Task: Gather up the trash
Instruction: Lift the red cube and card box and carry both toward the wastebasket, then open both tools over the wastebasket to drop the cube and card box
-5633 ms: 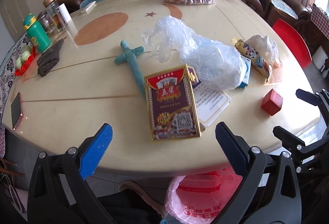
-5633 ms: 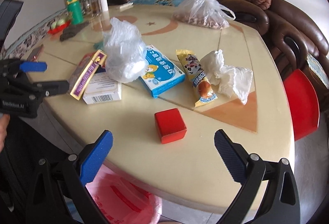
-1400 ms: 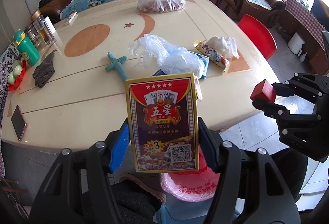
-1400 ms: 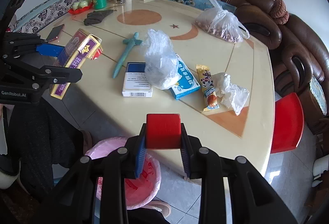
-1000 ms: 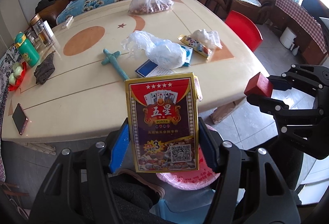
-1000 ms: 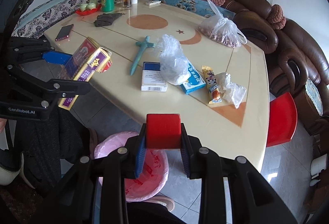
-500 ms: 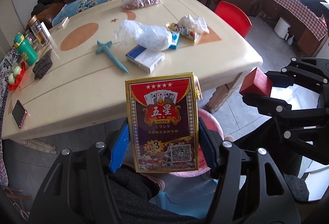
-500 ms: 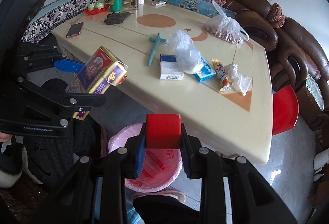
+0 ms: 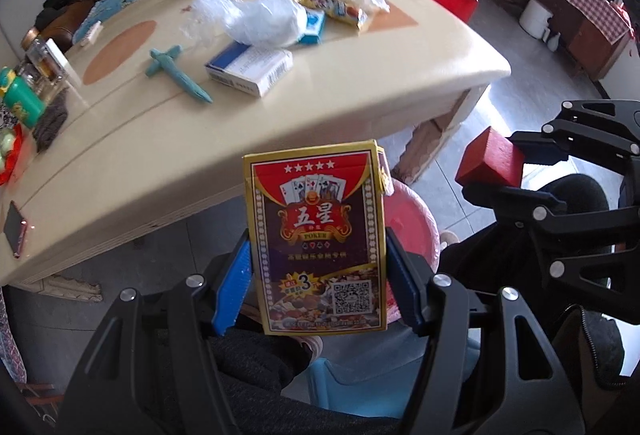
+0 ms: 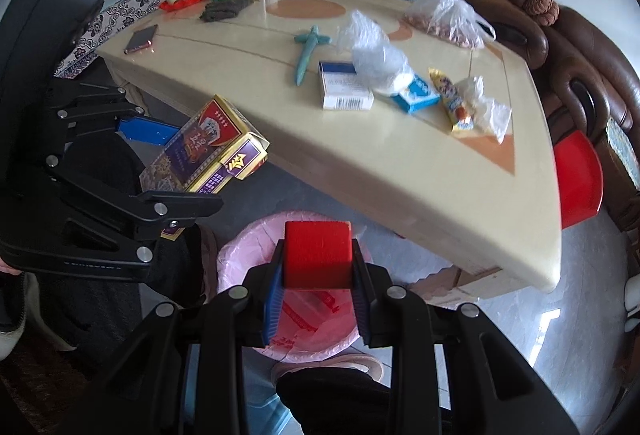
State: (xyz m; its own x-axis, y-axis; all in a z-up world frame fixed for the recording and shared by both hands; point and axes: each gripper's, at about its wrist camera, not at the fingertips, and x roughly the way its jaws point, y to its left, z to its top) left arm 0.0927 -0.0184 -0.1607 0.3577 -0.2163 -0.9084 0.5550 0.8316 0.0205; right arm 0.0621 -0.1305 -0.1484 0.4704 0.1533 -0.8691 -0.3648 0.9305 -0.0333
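Now lower | card box [image 9: 318, 235], red block [image 10: 317, 254] over pink bin [image 10: 248, 255]

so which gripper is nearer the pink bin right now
Right. The right gripper holds the red block directly over the pink bin; the left gripper, with the card box, sits off to its side.

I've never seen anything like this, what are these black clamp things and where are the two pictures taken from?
There is no robot. A person holds a hand-held gripper in each hand, and each carries a wide-angle camera looking along its two fingers. In the left camera's picture, the left hand-held gripper clamps a playing-card box. In the right camera's picture, the right hand-held gripper clamps a red block above a pink-lined bin. Still on the table: a white box, a clear plastic bag and a snack wrapper.
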